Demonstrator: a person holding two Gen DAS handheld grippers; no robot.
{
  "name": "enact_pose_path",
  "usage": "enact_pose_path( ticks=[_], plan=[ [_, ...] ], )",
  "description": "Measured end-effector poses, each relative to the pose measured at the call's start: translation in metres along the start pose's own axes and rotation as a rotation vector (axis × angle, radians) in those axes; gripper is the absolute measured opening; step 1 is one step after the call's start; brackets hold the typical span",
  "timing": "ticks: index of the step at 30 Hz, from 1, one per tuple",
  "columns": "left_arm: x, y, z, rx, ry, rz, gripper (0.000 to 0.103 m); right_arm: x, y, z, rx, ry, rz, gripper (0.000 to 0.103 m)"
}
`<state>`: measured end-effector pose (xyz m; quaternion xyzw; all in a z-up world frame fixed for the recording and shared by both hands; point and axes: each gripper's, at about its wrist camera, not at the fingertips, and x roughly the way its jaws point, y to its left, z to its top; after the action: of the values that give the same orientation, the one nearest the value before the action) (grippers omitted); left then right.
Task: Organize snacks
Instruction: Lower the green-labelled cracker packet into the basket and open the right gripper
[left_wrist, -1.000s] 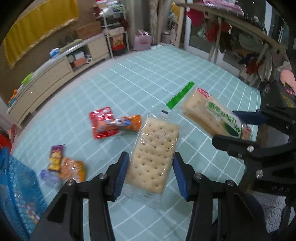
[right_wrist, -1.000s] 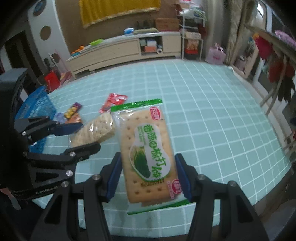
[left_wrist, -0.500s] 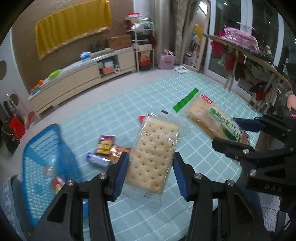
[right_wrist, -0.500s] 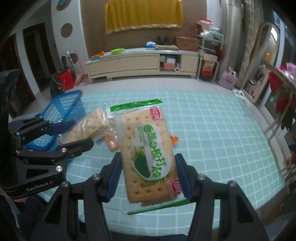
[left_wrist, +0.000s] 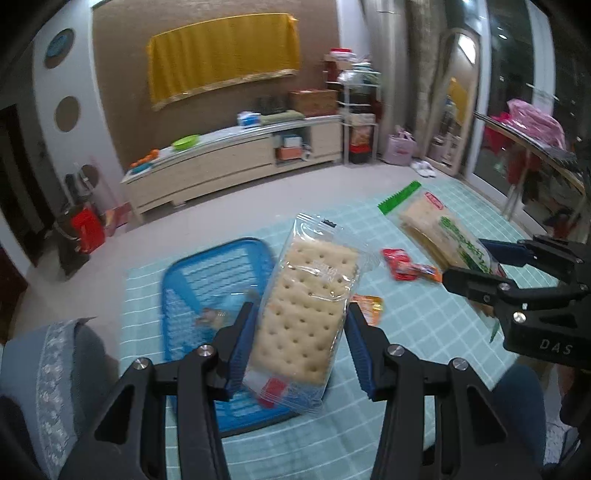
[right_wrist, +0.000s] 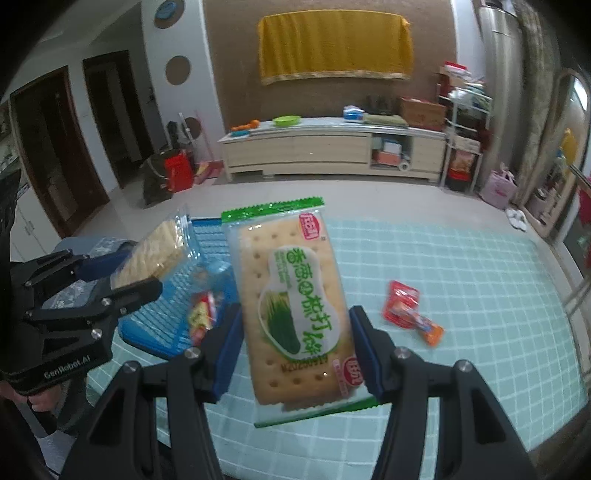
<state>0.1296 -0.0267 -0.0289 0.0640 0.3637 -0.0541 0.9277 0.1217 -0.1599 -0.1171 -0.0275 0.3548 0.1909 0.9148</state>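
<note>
Left tool (left_wrist: 297, 345) clamped on clear cracker pack (left_wrist: 306, 310), hanging right over blue basket (left_wrist: 207, 284) at counter's left edge. Right tool (right_wrist: 295, 352) clamped on green-label cracker pack (right_wrist: 295, 306), long axis pointing away, basket just left. Left nearer.

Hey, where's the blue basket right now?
The blue basket sits on the checked tablecloth at its left end, below and behind the plain cracker pack in the left gripper.

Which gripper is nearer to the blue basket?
Left. The left gripper hangs over the basket; the right gripper is beside it, over the table.
</note>
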Motion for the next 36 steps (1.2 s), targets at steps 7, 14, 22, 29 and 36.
enact_pose_path(
  ticks=[7,14,22,29,36],
  plan=[
    [0.009,0.044,0.007,-0.065,0.019,0.063,0.046,0.034,0.026,0.022,0.008,0.067,0.063,0.061],
    [0.033,0.077,0.005,-0.140,0.075,0.079,0.046,0.080,0.056,0.040,0.010,0.153,0.092,0.061],
    [0.071,0.109,-0.001,-0.187,0.137,0.118,0.046,0.137,0.088,0.050,0.012,0.240,0.101,0.061],
    [0.089,0.130,-0.006,-0.238,0.142,0.112,0.046,0.167,0.094,0.047,0.026,0.293,0.091,0.061],
    [0.097,0.138,-0.014,-0.256,0.160,0.097,0.046,0.187,0.114,0.059,-0.047,0.314,0.037,0.068]
  ],
)
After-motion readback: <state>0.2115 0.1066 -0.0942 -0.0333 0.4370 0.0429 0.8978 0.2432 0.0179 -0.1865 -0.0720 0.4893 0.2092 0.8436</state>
